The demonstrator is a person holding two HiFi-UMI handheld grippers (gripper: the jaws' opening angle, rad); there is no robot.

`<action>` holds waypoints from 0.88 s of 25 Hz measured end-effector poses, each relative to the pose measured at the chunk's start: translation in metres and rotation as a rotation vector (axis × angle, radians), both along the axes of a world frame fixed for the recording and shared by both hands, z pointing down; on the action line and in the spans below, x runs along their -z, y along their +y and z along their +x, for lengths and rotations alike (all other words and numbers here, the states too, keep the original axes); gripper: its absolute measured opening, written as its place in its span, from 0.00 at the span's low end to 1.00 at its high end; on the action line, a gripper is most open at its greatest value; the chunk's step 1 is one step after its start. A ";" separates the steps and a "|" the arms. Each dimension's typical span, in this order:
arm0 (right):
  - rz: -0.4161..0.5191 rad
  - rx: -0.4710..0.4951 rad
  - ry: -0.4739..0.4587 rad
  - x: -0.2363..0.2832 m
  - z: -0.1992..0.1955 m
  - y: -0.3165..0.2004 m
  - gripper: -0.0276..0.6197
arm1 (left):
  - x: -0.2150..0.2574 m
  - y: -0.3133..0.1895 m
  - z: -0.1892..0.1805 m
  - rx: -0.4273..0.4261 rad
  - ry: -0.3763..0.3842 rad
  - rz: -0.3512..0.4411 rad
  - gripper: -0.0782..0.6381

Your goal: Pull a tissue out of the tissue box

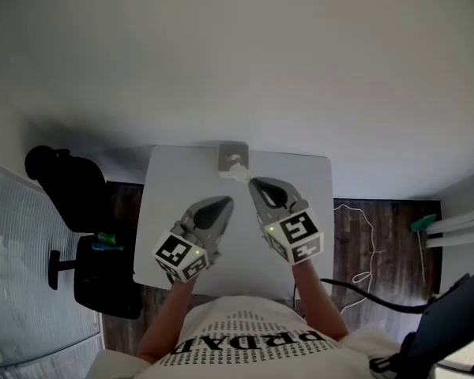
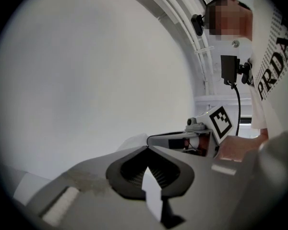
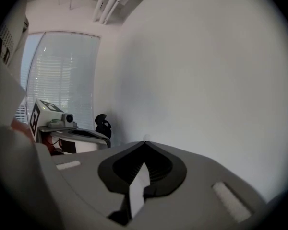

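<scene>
Right claw point(image 1: 253, 182) pinching tissue point(image 1: 237, 174), left claw point(image 1: 226, 202) clenched empty, white table point(image 1: 164, 212), dark wood floor point(image 1: 383, 239)

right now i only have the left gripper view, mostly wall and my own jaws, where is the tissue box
observer: The tissue box sits at the far edge of the white table, ahead of both grippers.
operator: is a tissue sticking out
observer: Yes, a white tissue pokes out on the box's near side.
operator: whats the right gripper doing
observer: The right gripper is shut and empty, its tip close beside that tissue. I cannot tell whether it touches.
</scene>
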State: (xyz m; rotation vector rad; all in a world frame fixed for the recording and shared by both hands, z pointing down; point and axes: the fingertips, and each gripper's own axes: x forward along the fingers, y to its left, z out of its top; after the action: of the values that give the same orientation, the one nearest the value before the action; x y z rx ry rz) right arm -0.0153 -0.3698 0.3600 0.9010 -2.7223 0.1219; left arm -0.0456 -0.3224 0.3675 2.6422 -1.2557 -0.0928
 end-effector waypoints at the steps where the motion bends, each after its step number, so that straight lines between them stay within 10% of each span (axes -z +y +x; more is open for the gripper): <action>1: 0.001 -0.005 0.001 0.002 0.002 0.001 0.06 | 0.001 0.001 0.001 0.000 0.009 -0.003 0.10; 22: 0.038 -0.046 -0.045 0.026 0.023 0.033 0.05 | 0.015 0.020 0.024 -0.050 0.003 0.005 0.10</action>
State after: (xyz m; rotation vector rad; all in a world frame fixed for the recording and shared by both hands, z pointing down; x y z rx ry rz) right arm 0.0073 -0.3370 0.3344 0.9829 -2.7548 0.1004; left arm -0.0214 -0.3026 0.3522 2.6750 -1.1895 -0.0916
